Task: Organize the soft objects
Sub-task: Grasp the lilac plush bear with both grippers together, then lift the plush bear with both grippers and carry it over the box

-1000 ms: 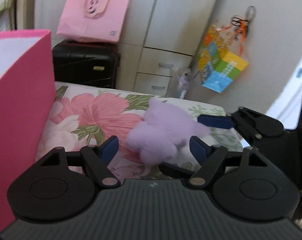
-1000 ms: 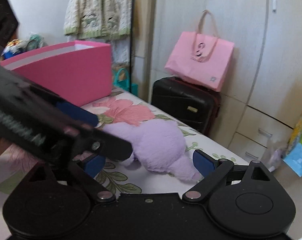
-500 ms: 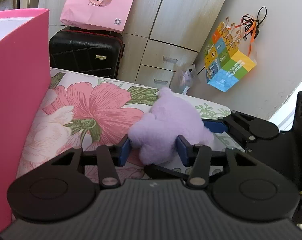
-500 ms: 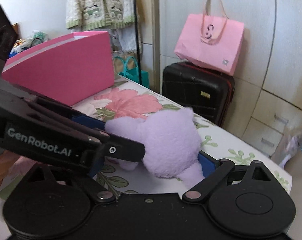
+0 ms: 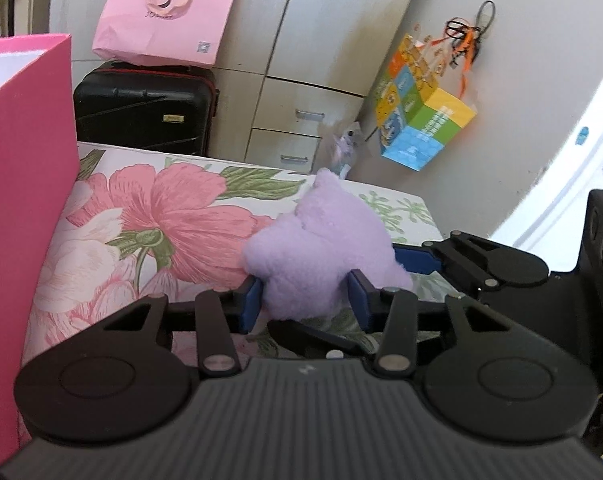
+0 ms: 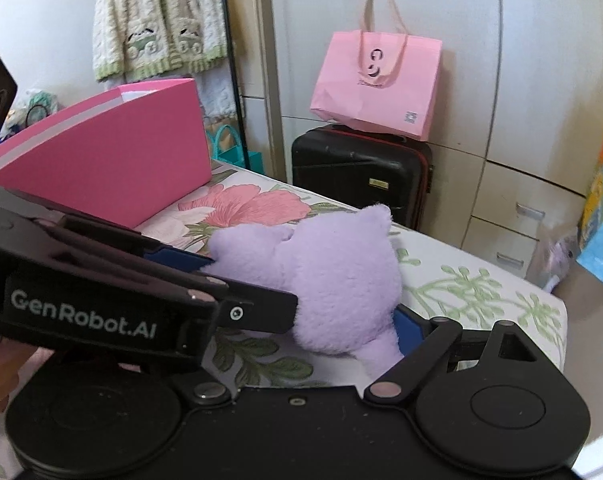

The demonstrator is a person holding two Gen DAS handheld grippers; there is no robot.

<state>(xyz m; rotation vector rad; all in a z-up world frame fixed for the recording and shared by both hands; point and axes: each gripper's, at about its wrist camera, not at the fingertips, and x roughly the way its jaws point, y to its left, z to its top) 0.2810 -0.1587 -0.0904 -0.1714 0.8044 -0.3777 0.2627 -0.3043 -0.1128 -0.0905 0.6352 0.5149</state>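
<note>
A purple plush toy (image 5: 321,252) is held just above the floral bed (image 5: 161,216); it also shows in the right wrist view (image 6: 341,276). My left gripper (image 5: 307,300) is shut on its near end, blue pads pressing both sides. My right gripper (image 6: 341,320) is closed around its other side; its right blue pad (image 6: 407,326) presses the plush, and its left finger is hidden behind the left gripper's body. The pink box (image 5: 25,184) stands open at the left, also in the right wrist view (image 6: 113,160).
A black suitcase (image 5: 145,108) with a pink paper bag (image 5: 167,12) on it stands beyond the bed. A colourful box-shaped bag (image 5: 421,120) hangs on the wall at right. The bed's edge (image 6: 553,320) is close on the right.
Both grippers closed on the plush toy, which was lying on the bed a second ago. It now sits higher and upright between the fingers.
</note>
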